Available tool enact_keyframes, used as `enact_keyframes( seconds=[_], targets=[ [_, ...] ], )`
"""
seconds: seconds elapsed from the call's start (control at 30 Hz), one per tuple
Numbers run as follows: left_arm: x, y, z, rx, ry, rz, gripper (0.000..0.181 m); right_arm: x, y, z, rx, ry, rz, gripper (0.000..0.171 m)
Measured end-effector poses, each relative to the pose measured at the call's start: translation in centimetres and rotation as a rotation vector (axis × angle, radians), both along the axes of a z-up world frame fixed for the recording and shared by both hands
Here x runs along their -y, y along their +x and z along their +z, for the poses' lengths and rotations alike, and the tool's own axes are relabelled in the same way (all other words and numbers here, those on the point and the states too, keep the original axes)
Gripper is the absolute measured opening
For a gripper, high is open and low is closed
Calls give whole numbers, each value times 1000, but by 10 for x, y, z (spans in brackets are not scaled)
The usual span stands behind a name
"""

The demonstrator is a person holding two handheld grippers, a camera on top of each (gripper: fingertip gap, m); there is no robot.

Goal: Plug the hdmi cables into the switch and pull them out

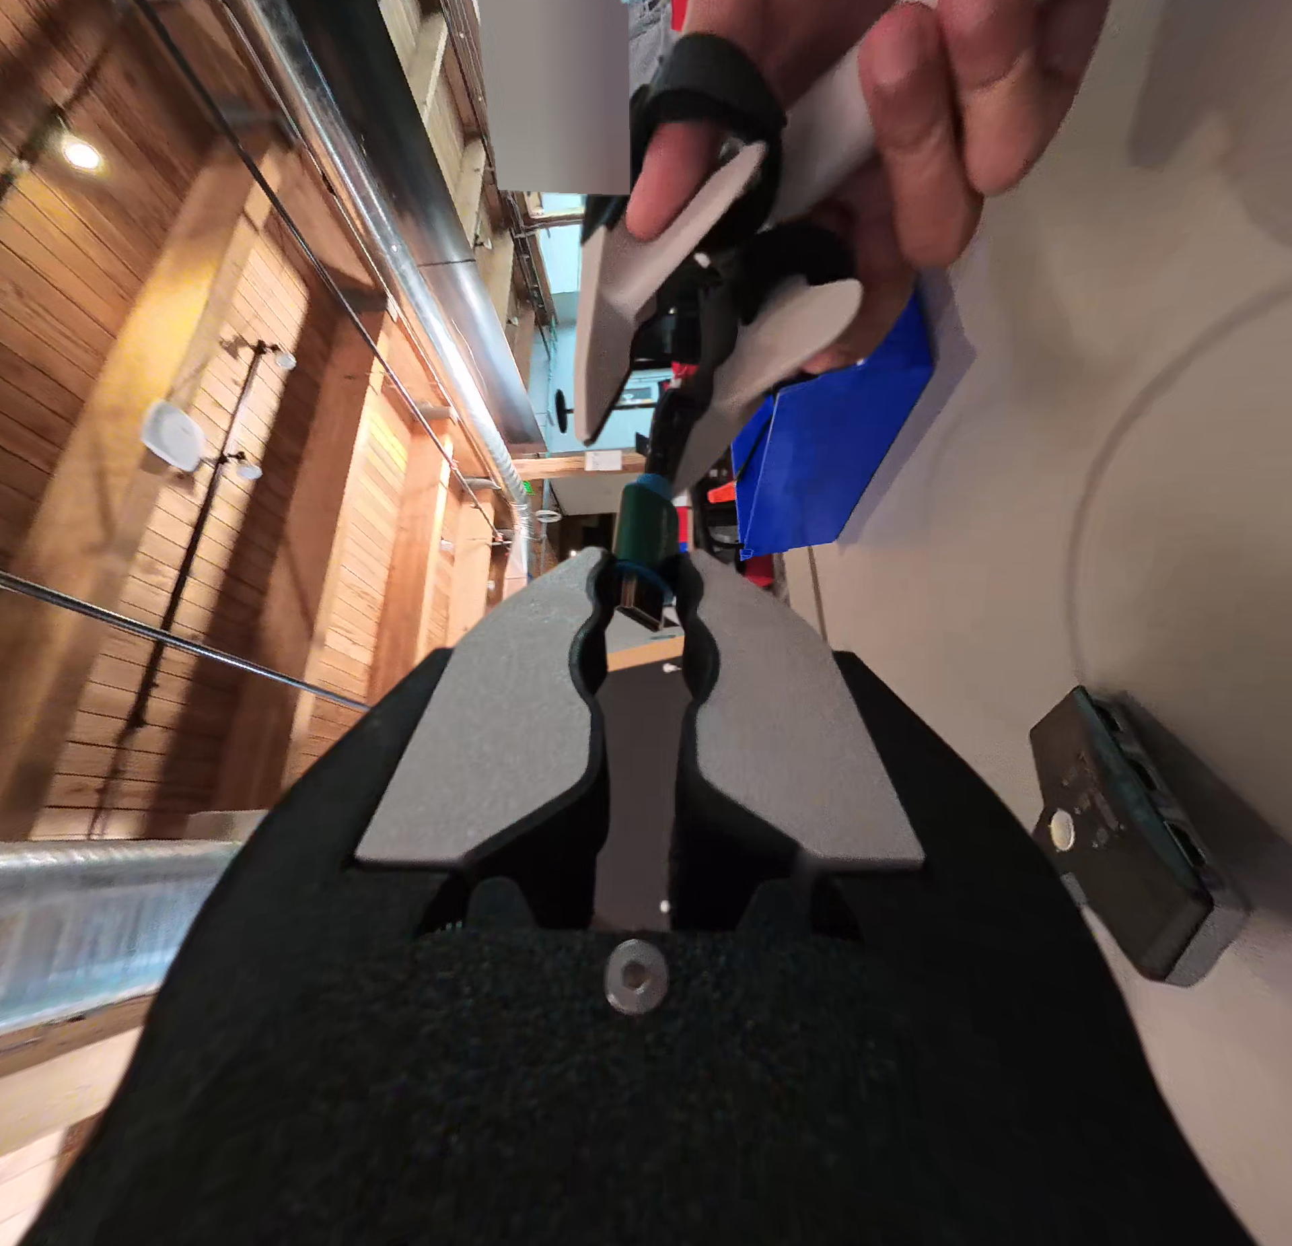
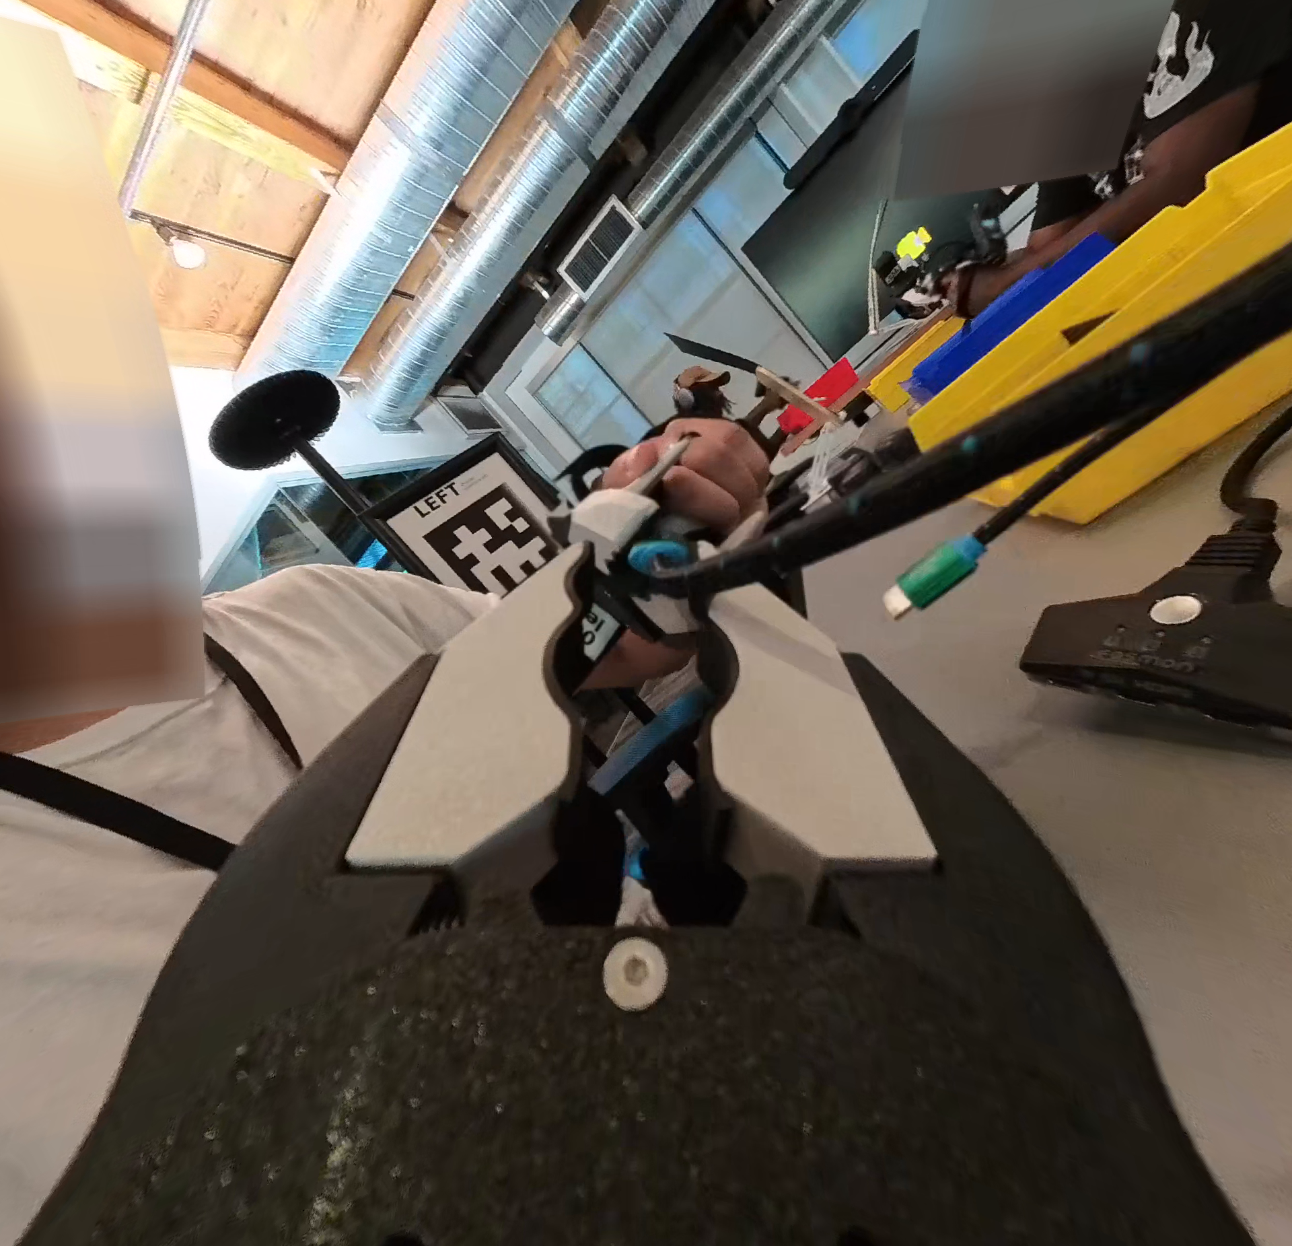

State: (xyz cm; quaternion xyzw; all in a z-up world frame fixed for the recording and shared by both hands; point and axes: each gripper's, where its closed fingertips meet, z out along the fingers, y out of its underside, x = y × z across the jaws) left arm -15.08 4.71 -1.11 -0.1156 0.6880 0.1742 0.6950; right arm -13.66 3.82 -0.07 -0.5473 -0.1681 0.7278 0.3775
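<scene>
Mid-air handoff. The HDMI plug, green shell, sits right at the tips of the left gripper, its metal nose in the gap between the two fingers. The left fingers are drawn close, but whether they actually bear on the nose I cannot tell. The right gripper, held in a hand, comes in from the far side and looks clamped on the HDMI cable just behind the plug, so I judge it is carrying the weight. Key relation: the plug's long axis runs roughly in line with the left gripper's fingers, nose pointing back at the left wrist camera, while the switch lies flat on the table well off to the side of that axis, close beside the left gripper body. So the nose is not aimed at the switch's port edge; the plug needs turning toward it before any insertion, and a grip on the shell rather than the nose. The left gripper looks the nearer of the two to the switch. A second plug, also green, is near the switch in the right wrist view, apart from it and unplugged — no cable of this kind is seated yet.
</scene>
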Motion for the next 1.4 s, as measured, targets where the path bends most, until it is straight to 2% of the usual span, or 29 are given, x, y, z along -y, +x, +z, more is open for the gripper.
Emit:
enact_keyframes(
  seconds=[0.17,0.4,0.53,0.63,0.7,0.8,0.9,0.93,1.0,1.07,1.2,1.27,1.37,1.4],
  targets=[
    [4,-2,-2,-3,54,-29,16,4,-3,-9,65,11,24,5],
    [4,-4,-11,-17,130,-41,16,5,-4,-21,122,-27,56,5],
    [0,-5,-12,-6,61,-27,17,2,-7,-25,137,-14,37,5],
    [-16,-5,-16,14,-100,57,16,-7,-3,-23,170,24,-39,5],
    [-32,-13,-17,84,-270,127,24,-18,9,-19,147,46,-125,5],
    [-71,-38,-44,198,-670,364,31,-30,34,-16,143,81,-277,6],
    [-89,-61,-96,288,-1148,566,47,-35,45,-19,186,146,-375,5],
    [-87,-64,-109,308,-1296,579,49,-36,46,-19,188,160,-397,5],
    [-79,-64,-126,285,-1506,582,67,-36,46,-20,184,164,-412,5],
    [-83,-69,-136,277,-1574,624,79,-37,43,-24,218,173,-424,5],
    [-90,-68,-156,264,-1657,656,79,-37,37,-30,345,272,-487,5],
    [-97,-68,-164,247,-1629,691,75,-36,33,-32,399,330,-518,6],
    [-104,-66,-175,181,-1570,726,53,-34,27,-33,457,413,-557,5],
    [-106,-66,-175,171,-1556,739,53,-33,25,-32,478,457,-582,5]
  ],
)
